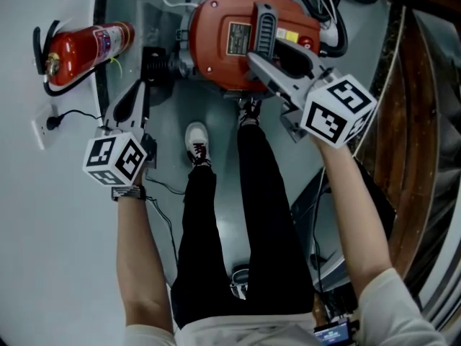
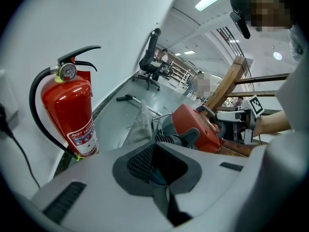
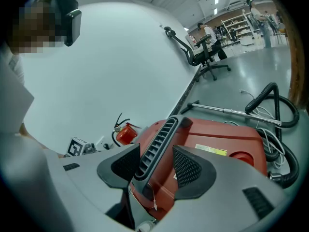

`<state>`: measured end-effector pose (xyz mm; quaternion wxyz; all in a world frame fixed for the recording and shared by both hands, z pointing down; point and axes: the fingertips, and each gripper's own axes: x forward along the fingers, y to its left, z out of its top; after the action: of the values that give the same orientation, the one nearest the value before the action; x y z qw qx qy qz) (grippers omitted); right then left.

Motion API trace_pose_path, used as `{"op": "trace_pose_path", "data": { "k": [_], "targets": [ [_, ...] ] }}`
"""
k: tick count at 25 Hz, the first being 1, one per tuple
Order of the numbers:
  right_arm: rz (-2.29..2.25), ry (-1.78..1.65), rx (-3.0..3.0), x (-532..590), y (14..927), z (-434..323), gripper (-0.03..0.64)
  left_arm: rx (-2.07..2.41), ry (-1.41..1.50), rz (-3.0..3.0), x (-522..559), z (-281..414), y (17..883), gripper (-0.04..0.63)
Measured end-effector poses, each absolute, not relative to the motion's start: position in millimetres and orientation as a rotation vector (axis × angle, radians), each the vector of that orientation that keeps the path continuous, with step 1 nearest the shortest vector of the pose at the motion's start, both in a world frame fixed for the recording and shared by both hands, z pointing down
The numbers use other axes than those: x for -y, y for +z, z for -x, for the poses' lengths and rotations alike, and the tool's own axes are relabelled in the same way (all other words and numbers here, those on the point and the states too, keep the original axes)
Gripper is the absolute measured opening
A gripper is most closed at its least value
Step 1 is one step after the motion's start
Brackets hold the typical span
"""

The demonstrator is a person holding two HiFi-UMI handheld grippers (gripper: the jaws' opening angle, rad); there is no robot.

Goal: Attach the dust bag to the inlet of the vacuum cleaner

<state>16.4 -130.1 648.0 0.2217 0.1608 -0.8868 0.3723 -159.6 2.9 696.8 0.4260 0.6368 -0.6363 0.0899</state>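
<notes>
Standing right at the vacuum cleaner (image 1: 216, 67), one white shoe (image 1: 197, 141) just short of its red body. Over its top, the right gripper (image 3: 157, 170): jaws part-way apart, astride the grey ribbed handle (image 3: 161, 137) on top of the vacuum cleaner. Not clamped, a strip of red showing between the handle and one pad.

Down the wall side of the vacuum cleaner, the left gripper (image 2: 166, 164): jaws drawn narrow on the near end of the dust bag (image 2: 141, 122). Grey cloth, lying flat on the floor beside the vacuum cleaner on that wall side and running away from the jaws. Close to the ribbed black inlet (image 1: 178, 65) on the same flank of the vacuum cleaner; touching it or not, unclear.

Further out on the wall side of the vacuum cleaner, against the white wall (image 1: 43, 265): a red fire extinguisher (image 1: 83, 49), upright, and a wall socket (image 1: 39, 128) with a black plug in it. On the opposite side of the vacuum cleaner, a wooden frame (image 1: 410, 121). Behind the vacuum cleaner, a black hose (image 3: 271, 86) looped on the floor and a metal wand (image 3: 231, 111) lying flat. Well beyond the vacuum cleaner, along the wall, a black office chair (image 3: 206, 57).
</notes>
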Motion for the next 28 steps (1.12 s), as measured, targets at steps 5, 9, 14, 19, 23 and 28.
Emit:
{"op": "trace_pose_path", "data": {
  "k": [5,9,14,19,23,28],
  "targets": [
    [-0.431,1.04,2.443,130.0,648.2,-16.2,0.208,1.599,0.234,-1.584,-1.7,158.0,694.4,0.006],
    [-0.435,1.034,2.445,129.8,647.6,-16.3,0.209,1.598,0.226,-1.575,-0.7,155.7,693.5,0.006],
    [-0.448,1.019,2.455,130.1,647.8,-16.1,0.209,1.571,0.282,-1.613,2.6,153.4,692.1,0.007],
    [-0.444,1.021,2.451,130.3,647.5,-16.9,0.209,1.515,0.303,-1.647,5.4,149.2,691.0,0.011],
    [-0.451,1.015,2.457,130.2,647.2,-16.8,0.209,1.467,0.305,-1.68,5.5,148.6,690.2,0.011],
    [-0.445,1.02,2.455,130.4,647.6,-16.3,0.209,1.442,0.296,-1.697,5.9,148.0,690.0,0.012]
  ]
}}
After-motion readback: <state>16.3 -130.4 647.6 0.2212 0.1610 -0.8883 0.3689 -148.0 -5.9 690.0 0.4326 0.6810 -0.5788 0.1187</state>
